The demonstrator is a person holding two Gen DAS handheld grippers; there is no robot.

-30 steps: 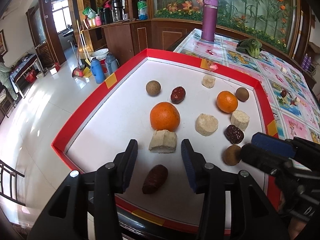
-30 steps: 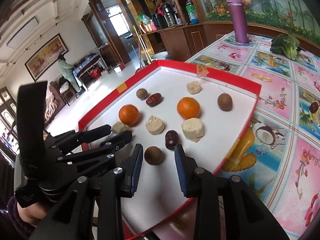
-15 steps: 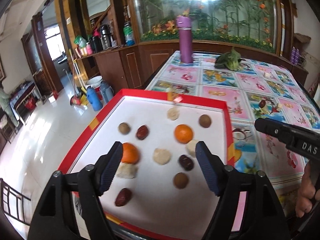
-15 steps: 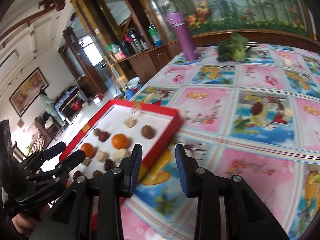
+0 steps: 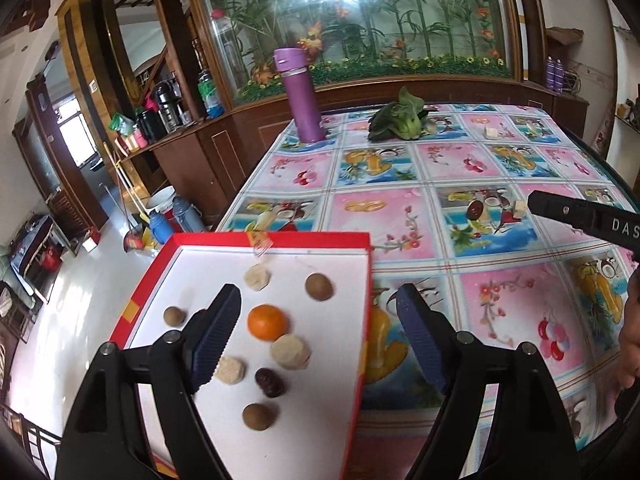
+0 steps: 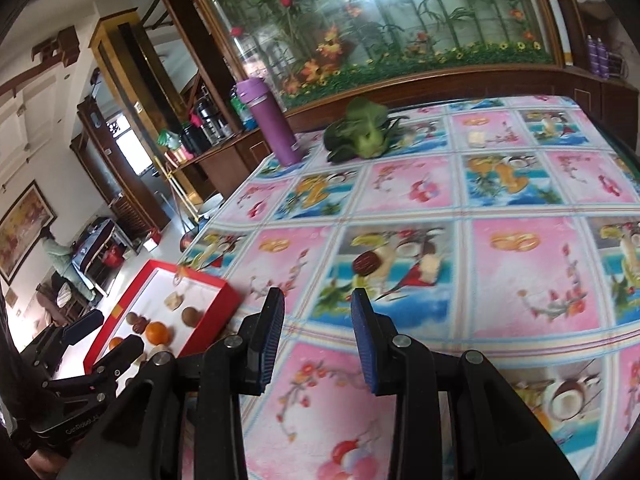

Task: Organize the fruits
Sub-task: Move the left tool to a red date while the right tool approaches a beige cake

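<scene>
**Both pairs of fingers empty, fruits wait in the red tray**

Fingers on the left gripper [image 5: 318,340] stand spread wide and grasp nothing; they hang above the red tray [image 5: 362,320], with the orange [image 5: 267,322] showing between them in the left wrist view. Fingers on the right gripper [image 6: 318,340] are parted more narrowly, also released and empty, and hover over the patterned bench [image 6: 440,208], well apart from the tray.

The fruits lie loose on the tray's white floor: 1 orange, 3 brown round fruits [image 5: 319,287], a dark date [image 5: 270,382] and 3 pale chunks [image 5: 291,352]. A second date [image 6: 366,263] and a pale piece [image 6: 429,268] appear to lie out on the bench, though they blend into the printed cloth, so I cannot be certain.

What could go wrong, in my judgement:
- Round fruits may roll if 1 finger nudges them before the pair closes.
- The date and nearest pale chunk sit close together, so a wide grasp could catch 2 at once.
- Printed fruit on the cloth could be mistaken for the real pieces.
- The 2 grippers could collide over the tray.
</scene>
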